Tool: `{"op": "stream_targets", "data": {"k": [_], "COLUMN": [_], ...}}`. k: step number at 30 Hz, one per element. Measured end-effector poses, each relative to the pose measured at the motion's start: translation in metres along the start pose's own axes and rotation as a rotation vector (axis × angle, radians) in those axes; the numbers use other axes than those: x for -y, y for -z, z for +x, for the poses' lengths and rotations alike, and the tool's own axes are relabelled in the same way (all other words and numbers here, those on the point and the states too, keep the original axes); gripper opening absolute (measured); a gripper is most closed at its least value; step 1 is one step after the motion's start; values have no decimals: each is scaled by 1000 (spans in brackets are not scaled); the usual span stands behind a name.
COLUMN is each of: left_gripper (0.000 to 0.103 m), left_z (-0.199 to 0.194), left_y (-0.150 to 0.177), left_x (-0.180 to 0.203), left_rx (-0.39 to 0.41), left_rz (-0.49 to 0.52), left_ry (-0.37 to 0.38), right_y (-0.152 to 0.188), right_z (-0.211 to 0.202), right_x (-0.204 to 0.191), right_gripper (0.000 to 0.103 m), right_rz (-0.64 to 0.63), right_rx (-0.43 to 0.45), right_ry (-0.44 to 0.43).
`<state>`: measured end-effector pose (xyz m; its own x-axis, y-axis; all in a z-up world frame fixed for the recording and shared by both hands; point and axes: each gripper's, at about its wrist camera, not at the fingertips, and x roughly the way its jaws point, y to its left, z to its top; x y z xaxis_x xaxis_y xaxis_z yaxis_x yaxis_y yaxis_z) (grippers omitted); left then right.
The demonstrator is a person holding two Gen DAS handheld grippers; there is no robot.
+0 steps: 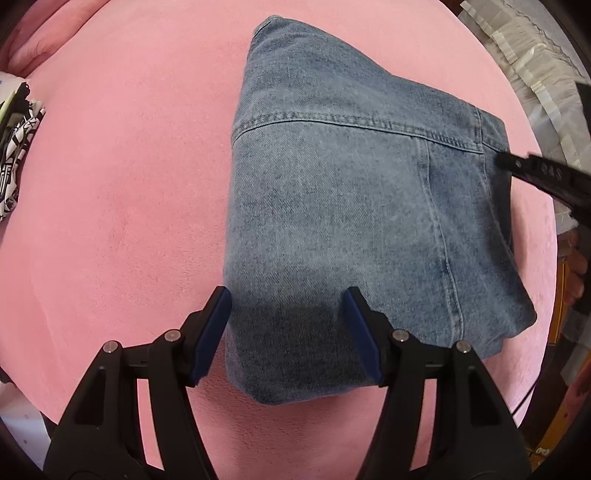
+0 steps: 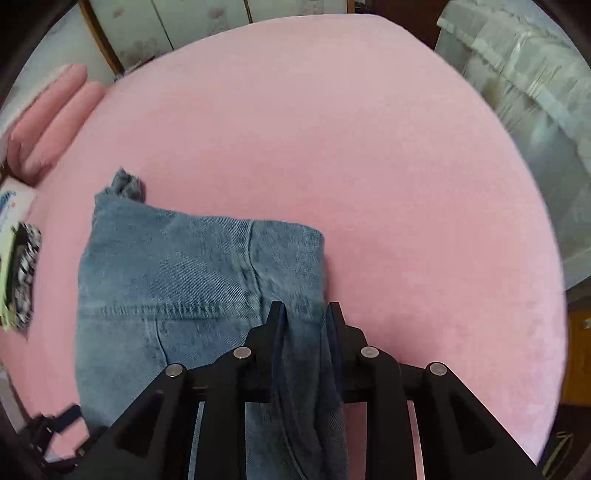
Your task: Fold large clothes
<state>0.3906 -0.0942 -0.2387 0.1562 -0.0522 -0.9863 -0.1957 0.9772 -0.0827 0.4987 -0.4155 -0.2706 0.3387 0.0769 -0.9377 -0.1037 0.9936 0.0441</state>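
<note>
Your left gripper (image 1: 286,332) hovers wide open over the folded jeans (image 1: 354,206) on the pink bed (image 1: 122,206); your right gripper (image 2: 303,314) clamps denim.

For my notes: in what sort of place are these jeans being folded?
Probably a bedroom: the jeans lie on a wide pink bed, with pink pillows at its far end and wardrobe doors behind.

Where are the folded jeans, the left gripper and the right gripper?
folded jeans (image 1: 332,206): left wrist view, top denim panel below the stitched seam.
left gripper (image 1: 286,332): left wrist view, midway between open fingertips.
right gripper (image 2: 304,314): right wrist view, between fingertips pinching denim.
</note>
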Motion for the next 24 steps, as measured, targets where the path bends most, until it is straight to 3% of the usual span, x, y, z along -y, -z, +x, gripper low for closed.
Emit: {"op": "stream_targets", "data": {"k": [2,4,7,10,14,16,19,24], "left_gripper": [60,60,60,60,60,60,60,60], "left_z": [-1,-2,0,1,-5,-5,-7,-10], "left_y": [-1,-2,1,7,21,26,33,35], "left_x": [1,3,4,-1,-19,-22,-27,-26], "left_rx": [-4,-8,-15,-16,-22,-29,-36,-37], "left_rz": [-6,-6,-4,-11,-36,-49,-63,-66], "left_ry": [9,21,23,31,47,57,60,49], "right_y": [10,25,49,82,112,121,127,130], "right_z": [-15,-25,-27,-11,-12,-10,-15,-20], "right_x": [3,6,10,19,45,53,55,46], "right_gripper": [27,45,47,47,47,35,21,13], "right_rz": [-5,11,30,78,294,365,383,333], "right_rx": [8,-4,-82,-225,-261,-298,-281,-324], "right_ry": [-7,-59,-66,28,-133,-207,-218,-238]}}
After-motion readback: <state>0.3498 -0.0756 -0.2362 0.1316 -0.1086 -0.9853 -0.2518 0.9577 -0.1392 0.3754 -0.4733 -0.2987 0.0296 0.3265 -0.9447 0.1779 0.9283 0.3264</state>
